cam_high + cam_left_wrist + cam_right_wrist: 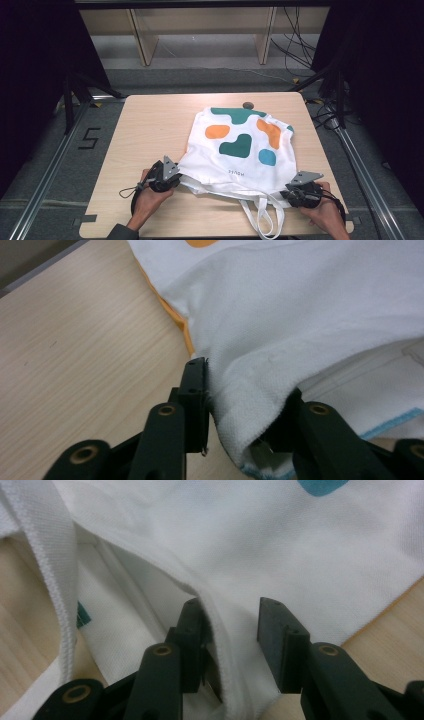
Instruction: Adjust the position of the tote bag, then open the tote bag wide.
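Seen from above, a white tote bag (235, 150) lies flat on a pale wooden desk (145, 130), a little right of the middle. Its upper face is printed with dark green, orange and blue blobs. The bag's open mouth faces the person at the near edge, and its white handles (262, 215) trail toward the front rim of the desk.

A person's two hands come in from below, each with a black tool. The left hand-held gripper (172, 182) sits at the bag's near left corner. In the left gripper view, its jaws stand partly apart with a folded hem of the white cloth (250, 405) bunched between them; one pad touches the fold on the left, while the other side is hidden behind the cloth, so a firm pinch cannot be told for sure, though it looks clamped on the cloth.

The right hand-held gripper (292, 195) sits at the bag's near right corner. In the right gripper view, its jaws are parted, with the bag's stitched rim (225, 645) running up between them. The left pad lies against the rim; the right pad stands clear of it with a gap, so nothing is pinched.

A small dark round object (248, 105) rests on the desk just behind the bag's far edge
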`<state>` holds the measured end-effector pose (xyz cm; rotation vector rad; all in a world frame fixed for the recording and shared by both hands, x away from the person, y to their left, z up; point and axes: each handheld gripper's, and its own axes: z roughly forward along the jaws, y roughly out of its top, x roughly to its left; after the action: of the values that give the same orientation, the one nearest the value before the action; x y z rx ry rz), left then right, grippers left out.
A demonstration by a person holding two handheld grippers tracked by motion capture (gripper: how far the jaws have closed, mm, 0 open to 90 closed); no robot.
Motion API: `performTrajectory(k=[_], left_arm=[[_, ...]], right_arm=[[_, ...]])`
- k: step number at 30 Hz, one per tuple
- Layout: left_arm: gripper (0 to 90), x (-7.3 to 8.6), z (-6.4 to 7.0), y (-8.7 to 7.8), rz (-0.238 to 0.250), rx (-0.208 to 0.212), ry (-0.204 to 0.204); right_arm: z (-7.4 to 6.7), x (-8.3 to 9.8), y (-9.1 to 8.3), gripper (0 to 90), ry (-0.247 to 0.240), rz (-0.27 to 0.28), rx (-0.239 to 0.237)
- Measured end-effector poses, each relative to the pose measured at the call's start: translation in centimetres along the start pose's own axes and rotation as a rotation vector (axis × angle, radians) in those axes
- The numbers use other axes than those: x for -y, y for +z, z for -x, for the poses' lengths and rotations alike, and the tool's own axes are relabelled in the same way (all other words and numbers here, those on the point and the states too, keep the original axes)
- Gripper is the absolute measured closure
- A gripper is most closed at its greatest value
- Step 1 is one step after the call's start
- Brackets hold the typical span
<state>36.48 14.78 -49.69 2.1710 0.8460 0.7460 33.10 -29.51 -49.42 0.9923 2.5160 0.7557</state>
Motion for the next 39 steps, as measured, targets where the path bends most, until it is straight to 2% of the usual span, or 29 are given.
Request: performTrajectory(k=[1, 2, 3, 4, 5, 6, 7, 8, 9, 10, 12, 15, 18, 20, 21, 22, 23, 25, 26, 28, 30, 31, 32, 39], left_arm=[[70.0, 0.0, 0.0, 0.0, 0.0, 0.0, 0.0], [70.0, 0.1, 0.0, -0.2, -0.002, 0.012, 0.019], [72.9, 0.2, 0.0, -0.2, 0.014, 0.036, 0.003], [74.3, 0.4, 0.4, -0.6, -0.003, 0.052, 0.0], [74.9, 0.4, 0.4, -0.6, -0.003, 0.052, 0.0], [75.3, 0.7, 0.9, -1.0, -0.007, 0.064, 0.017], [75.5, 0.8, 1.2, -1.3, -0.011, 0.069, 0.023], [75.5, 0.8, 1.4, -1.5, -0.009, 0.076, 0.019], [75.6, 0.8, 1.4, -1.5, -0.009, 0.076, 0.019], [75.6, 0.9, 1.9, -2.1, -0.018, 0.081, 0.029], [75.6, 1.1, 2.4, -2.7, -0.012, 0.096, 0.024], [75.4, 1.3, 2.7, -3.1, -0.018, 0.107, 0.03], [75.2, 1.8, 3.6, -4.4, -0.022, 0.122, 0.03], [74.6, 2.1, 3.9, -4.8, -0.024, 0.122, 0.029], [73.8, 2.1, 3.9, -4.8, -0.024, 0.122, 0.029], [73.8, 2.1, 3.8, -5.0, -0.035, 0.118, 0.047], [71.5, 2.2, 3.9, -4.9, -0.02, 0.115, 0.028], [66.2, 2.1, 3.9, -4.8, -0.022, 0.093, 0.041], [61.0, 2.0, 3.8, -4.7, -0.007, 0.084, 0.031], [56.4, 1.9, 3.8, -4.9, -0.021, 0.073, 0.037], [50.4, 1.8, 3.7, -4.8, -0.009, 0.062, 0.03], [46.8, 1.6, 3.7, -4.6, -0.018, 0.061, 0.028], [45.9, 1.6, 3.8, -4.4, -0.022, 0.052, 0.029], [42.6, 1.1, 3.4, -2.8, -0.026, 0.042, 0.019]], right_arm=[[0.0, 0.0, 0.1, 66.0, 0.004, 0.004, -0.005], [0.0, 0.0, 0.1, 66.0, 0.004, 0.004, -0.005], [0.1, 0.1, 0.2, 68.0, -0.01, 0.019, -0.016], [0.0, 0.2, 0.2, 70.4, 0.004, 0.023, 0.016], [0.0, 0.2, 0.3, 70.7, 0.009, 0.048, 0.024], [0.3, 0.2, 0.0, 71.5, 0.002, 0.008, 0.007], [0.4, 0.3, 0.3, 71.8, -0.004, 0.04, 0.008], [0.5, 0.3, 0.1, 71.8, -0.003, 0.016, 0.005], [0.4, 0.3, -0.1, 71.8, 0.023, 0.005, 0.018], [0.5, 0.4, -0.1, 71.8, 0.018, 0.006, 0.019], [0.7, 0.4, -0.1, 71.6, 0.012, 0.011, 0.027], [0.7, 0.4, -0.2, 71.1, 0.024, 0.003, 0.031], [0.6, 0.3, -0.2, 69.5, 0.027, 0.009, 0.026], [0.8, 0.3, 0.0, 68.1, 0.014, 0.026, 0.019], [0.7, 0.3, 0.1, 67.6, 0.03, 0.023, 0.012], [0.7, 0.3, 0.1, 67.6, 0.03, 0.023, 0.012], [0.6, 0.3, 0.0, 67.0, 0.038, 0.013, 0.018], [0.8, 0.3, 0.1, 66.9, 0.021, 0.024, 0.023], [0.6, 0.3, 0.0, 66.8, 0.042, 0.012, 0.024], [0.6, 0.3, 0.0, 66.1, 0.035, 0.014, 0.026], [0.7, 0.3, 0.1, 64.0, 0.028, 0.016, 0.035], [0.8, 0.3, 0.1, 63.4, 0.038, 0.014, 0.03], [0.9, 0.3, 0.2, 63.4, 0.028, 0.022, 0.026], [0.8, 0.4, 0.1, 63.3, 0.039, 0.02, 0.033]])
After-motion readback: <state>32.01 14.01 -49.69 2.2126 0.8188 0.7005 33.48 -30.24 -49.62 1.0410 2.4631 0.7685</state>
